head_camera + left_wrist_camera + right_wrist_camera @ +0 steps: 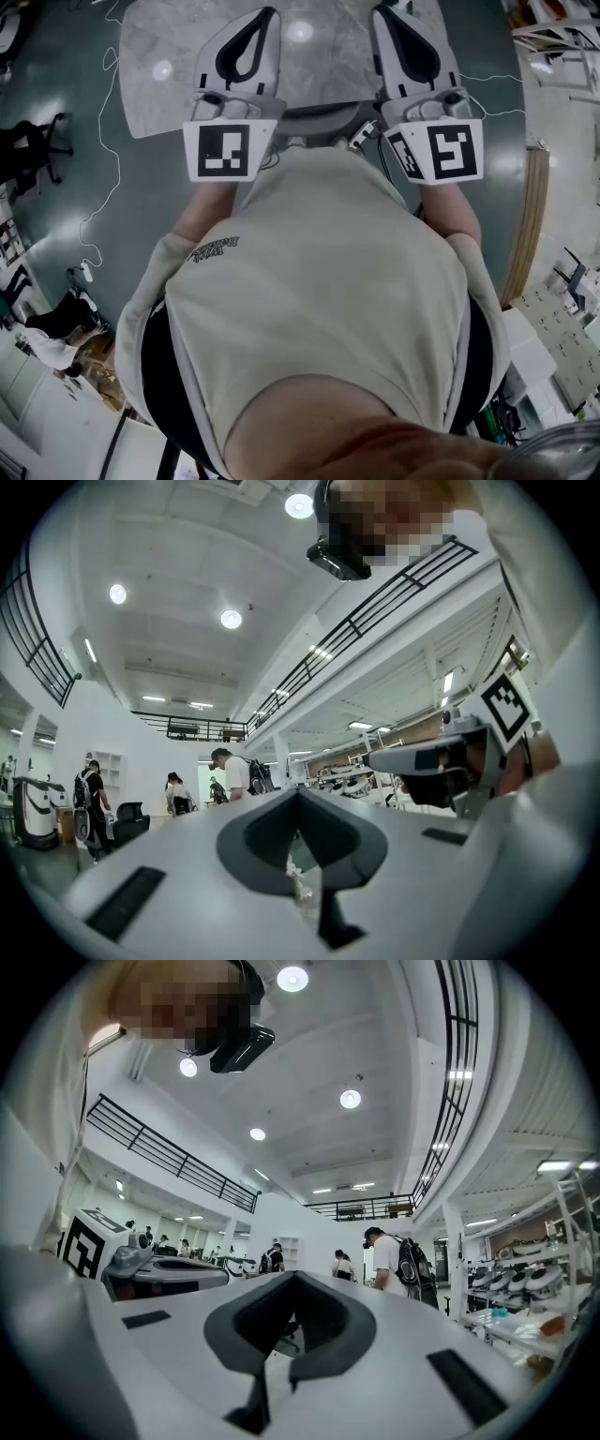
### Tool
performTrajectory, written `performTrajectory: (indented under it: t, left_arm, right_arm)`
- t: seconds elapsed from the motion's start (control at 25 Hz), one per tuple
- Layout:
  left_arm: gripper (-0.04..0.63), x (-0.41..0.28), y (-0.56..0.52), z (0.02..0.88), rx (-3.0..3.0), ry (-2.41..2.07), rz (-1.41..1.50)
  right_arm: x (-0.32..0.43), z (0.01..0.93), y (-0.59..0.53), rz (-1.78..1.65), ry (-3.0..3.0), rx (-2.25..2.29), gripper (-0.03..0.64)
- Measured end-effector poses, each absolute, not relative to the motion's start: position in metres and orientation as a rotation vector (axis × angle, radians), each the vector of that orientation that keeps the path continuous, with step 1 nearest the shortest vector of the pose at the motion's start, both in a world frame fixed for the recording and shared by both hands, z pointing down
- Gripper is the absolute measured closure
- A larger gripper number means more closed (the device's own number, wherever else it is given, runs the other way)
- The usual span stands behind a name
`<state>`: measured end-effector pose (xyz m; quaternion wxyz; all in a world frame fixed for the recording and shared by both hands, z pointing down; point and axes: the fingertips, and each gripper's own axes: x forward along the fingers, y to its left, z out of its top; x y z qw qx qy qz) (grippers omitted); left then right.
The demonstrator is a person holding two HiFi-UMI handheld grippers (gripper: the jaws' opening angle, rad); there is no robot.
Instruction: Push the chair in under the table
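In the head view the grey marble-topped table (169, 66) lies straight ahead of the person. A dark curved edge (319, 117) at the table's near side, between the two hands, looks like the top of the chair's back; the person's beige shirt hides the rest. My left gripper (268, 13) and right gripper (382, 11) reach side by side over the tabletop, both shut and holding nothing. In the left gripper view the left gripper (298, 794) points out level into the hall, with the right gripper (441, 761) beside it. The right gripper (293, 1277) also has its jaws together.
Thin white cables (112, 178) trail over the dark floor left of the table. A black office chair (37, 150) stands at far left. A white power strip (362, 137) lies by the table's near edge. Shelving (562, 319) lines the right. People (234, 772) stand farther off in the hall.
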<state>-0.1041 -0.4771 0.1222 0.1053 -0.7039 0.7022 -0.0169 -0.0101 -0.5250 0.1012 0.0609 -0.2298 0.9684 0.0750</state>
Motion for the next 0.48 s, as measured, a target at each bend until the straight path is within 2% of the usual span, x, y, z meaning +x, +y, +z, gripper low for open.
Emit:
performTrajectory:
  t: [0.48]
  left_arm:
    - [0.584, -0.097, -0.477, 0.120, -2.061, 2.088, -0.078]
  right_arm:
    - [0.005, 0.091, -0.532, 0.245, 2.921, -0.708, 0.608]
